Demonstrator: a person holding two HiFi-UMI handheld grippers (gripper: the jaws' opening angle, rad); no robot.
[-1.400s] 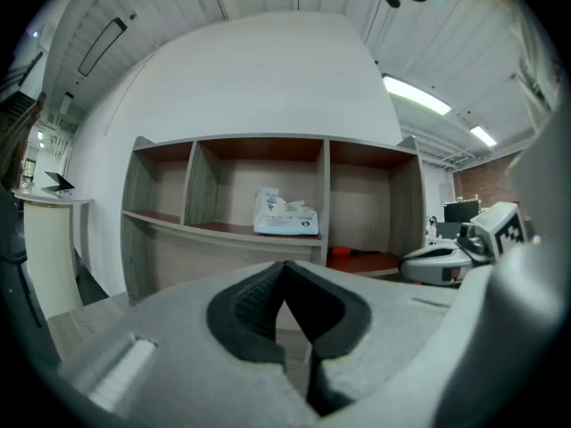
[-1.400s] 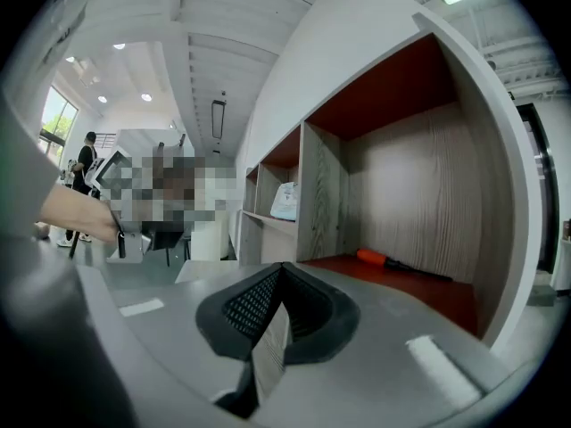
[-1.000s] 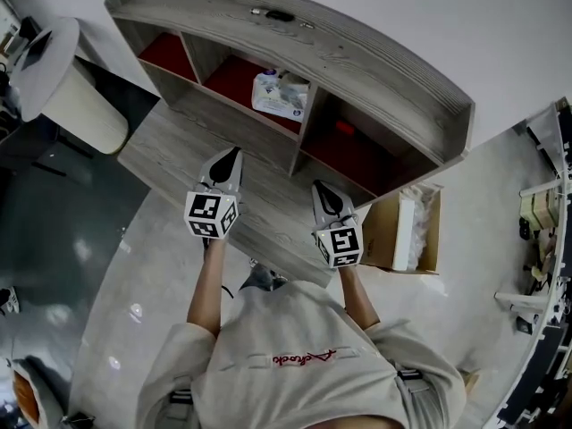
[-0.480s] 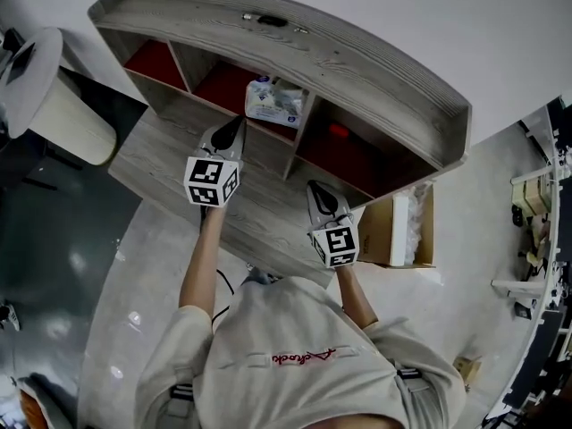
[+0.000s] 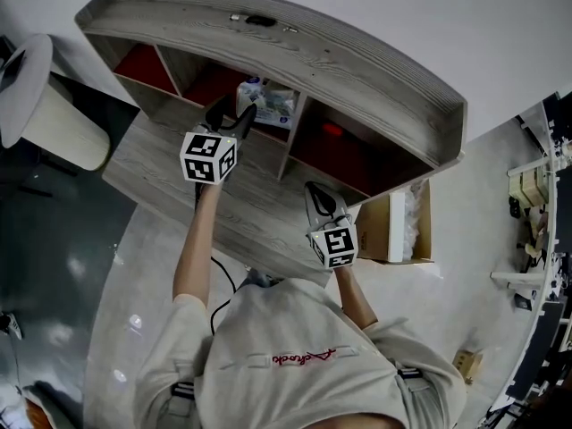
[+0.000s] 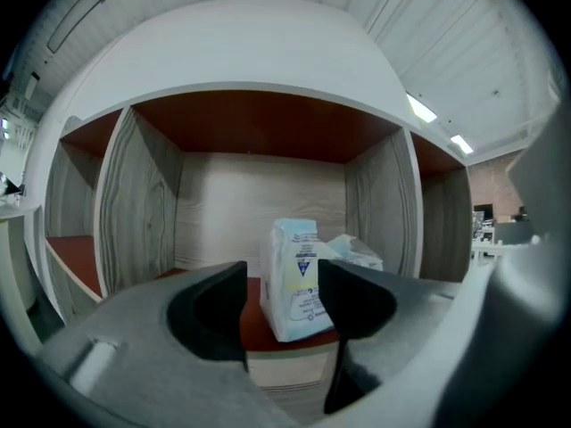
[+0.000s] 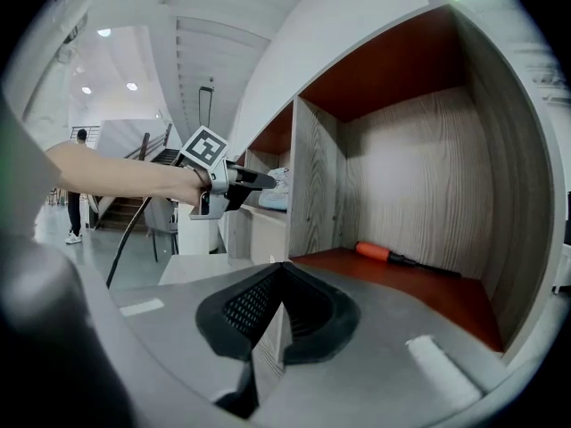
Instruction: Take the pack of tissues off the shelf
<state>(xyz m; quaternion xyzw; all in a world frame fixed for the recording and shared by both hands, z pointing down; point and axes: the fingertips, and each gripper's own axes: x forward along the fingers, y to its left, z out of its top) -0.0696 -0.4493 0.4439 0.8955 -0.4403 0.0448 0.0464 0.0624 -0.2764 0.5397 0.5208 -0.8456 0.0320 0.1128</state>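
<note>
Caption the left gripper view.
Left gripper, jaws just opened and empty, faces pale blue tissue pack in grey wooden shelf.

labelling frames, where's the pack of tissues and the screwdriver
pack of tissues [image 6: 293, 279]: left gripper view, its printed front face
screwdriver [image 7: 373, 251]: right gripper view, its orange handle

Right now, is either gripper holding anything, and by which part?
Nothing is held. The left gripper has just opened its jaws, tissues ahead, untouched; the right gripper is shut, empty.
</note>
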